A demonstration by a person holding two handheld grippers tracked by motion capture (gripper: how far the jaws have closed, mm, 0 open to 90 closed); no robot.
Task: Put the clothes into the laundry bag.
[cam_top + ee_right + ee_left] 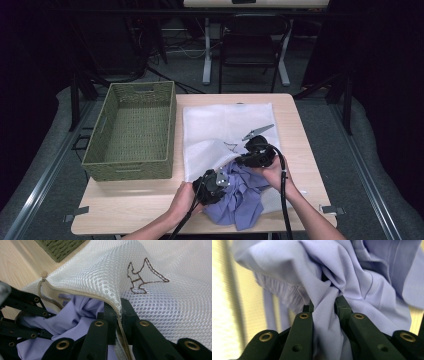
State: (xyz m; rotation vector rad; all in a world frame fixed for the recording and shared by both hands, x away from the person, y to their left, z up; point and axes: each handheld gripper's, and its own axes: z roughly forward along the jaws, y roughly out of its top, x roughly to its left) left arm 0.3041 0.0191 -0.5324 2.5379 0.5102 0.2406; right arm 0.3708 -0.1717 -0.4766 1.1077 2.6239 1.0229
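Left tongs point(323, 306): jaws closed tight on a bunched fold of the lilac garment point(352, 275), cloth pinched between the tips and spilling down between the arms. High view puts the left tongs point(212, 184) at the near edge of the worktop point(130, 205), on the garment's left side.

Right tongs point(119, 308): jaws clamped on the zippered rim of the white mesh bag point(160, 300), lifting that edge into a peak. A small brown stitched figure point(145, 277) sits on the mesh just beyond the tips. Lilac cloth lies under the raised rim, at the bag's mouth.

High view: right tongs point(253, 152) just beyond the garment point(242, 197), which lies crumpled at the near side, partly on the bag point(225, 120). The bag is spread flat across the middle of the worktop. Green woven basket point(112, 167) stands to the left, just beside the bag.
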